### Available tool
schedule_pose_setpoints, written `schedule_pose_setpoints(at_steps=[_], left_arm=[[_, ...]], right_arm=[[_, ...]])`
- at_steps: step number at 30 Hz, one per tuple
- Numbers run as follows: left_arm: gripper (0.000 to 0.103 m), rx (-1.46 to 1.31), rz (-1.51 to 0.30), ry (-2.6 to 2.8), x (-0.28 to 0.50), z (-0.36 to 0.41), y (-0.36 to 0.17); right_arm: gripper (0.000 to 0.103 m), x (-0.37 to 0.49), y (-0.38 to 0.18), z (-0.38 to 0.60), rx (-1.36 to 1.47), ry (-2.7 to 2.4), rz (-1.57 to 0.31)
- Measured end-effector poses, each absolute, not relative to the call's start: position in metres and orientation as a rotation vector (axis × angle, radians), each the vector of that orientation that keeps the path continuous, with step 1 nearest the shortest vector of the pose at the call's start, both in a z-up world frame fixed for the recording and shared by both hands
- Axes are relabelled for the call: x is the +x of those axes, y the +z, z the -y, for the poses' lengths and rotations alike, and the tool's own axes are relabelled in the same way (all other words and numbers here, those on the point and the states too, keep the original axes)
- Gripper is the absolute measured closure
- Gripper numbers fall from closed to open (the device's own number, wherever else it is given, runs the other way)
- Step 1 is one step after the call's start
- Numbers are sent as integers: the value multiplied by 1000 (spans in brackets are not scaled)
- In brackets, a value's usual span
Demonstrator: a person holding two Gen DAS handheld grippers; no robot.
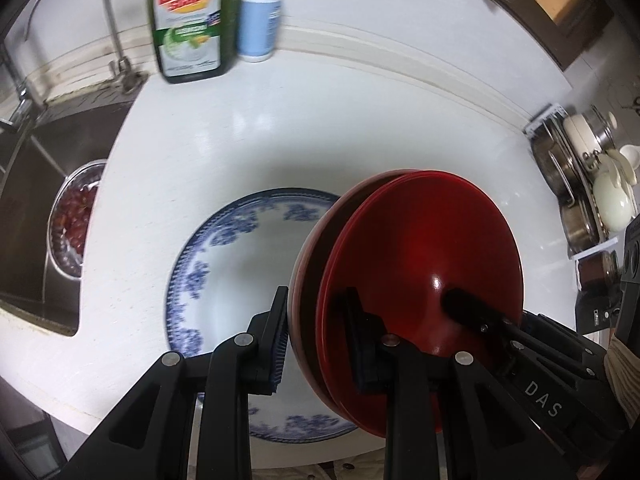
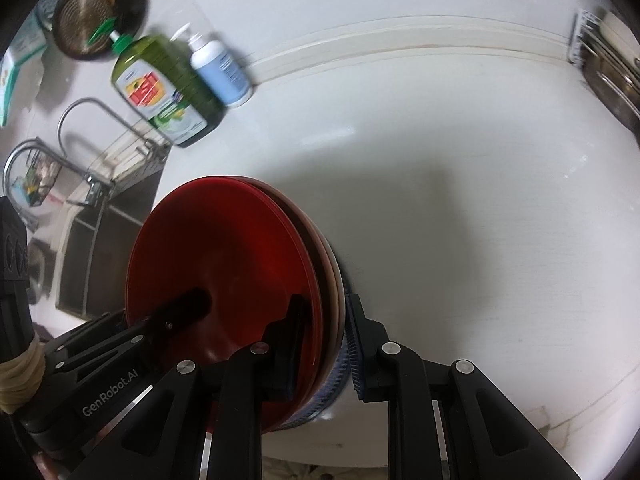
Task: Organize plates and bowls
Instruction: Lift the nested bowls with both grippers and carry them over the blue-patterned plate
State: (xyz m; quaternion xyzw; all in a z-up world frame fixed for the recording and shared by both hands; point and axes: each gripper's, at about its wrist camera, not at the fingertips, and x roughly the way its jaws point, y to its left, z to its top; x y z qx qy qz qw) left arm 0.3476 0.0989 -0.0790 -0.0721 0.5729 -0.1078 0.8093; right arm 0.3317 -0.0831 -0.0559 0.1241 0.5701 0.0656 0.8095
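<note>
While both grippers grip the same stack of red plates (image 1: 420, 264) from opposite edges, the stack hangs tilted on edge above the white worktop (image 1: 360, 128). Left gripper (image 1: 320, 336): jaws clenched on the stack's near rim, one finger against the underside, the other inside the top plate's hollow. Right gripper (image 2: 324, 344): jaws clenched likewise on the rim at its side; a paler pinkish rim shows at the bottom of the stack in the right wrist view. Each gripper's finger reaches into the top plate, which otherwise holds nothing.

Blue-and-white patterned plate (image 1: 240, 264): lies flat on the worktop just left of and partly behind the red stack in the left wrist view; nothing in it. Whether the stack touches it, cannot tell.

Sink (image 1: 44, 200), far left: holds a metal bowl (image 1: 74, 216) filled with small dark red pieces in water; kind not readable. Tap (image 1: 92, 12) stands behind the sink.

Far edge of worktop, against the wall: green dish soap bottle (image 1: 188, 20) and, just right of it, a white-and-blue pump bottle (image 1: 260, 20), both upright.

Far right: rack (image 1: 580, 184) with steel pots and cream-coloured crockery; contents of the pots not visible.
</note>
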Motion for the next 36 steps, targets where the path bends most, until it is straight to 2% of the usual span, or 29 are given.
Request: schedule_pose_setpoints(at_steps=[11, 36], left_arm=[[77, -166, -1268, -194, 345, -124, -96], [77, -170, -1330, -171, 352, -131, -123]], right_arm=[[81, 333, -72, 54, 250, 171, -1266], [81, 341, -100, 41, 246, 170, -1337]])
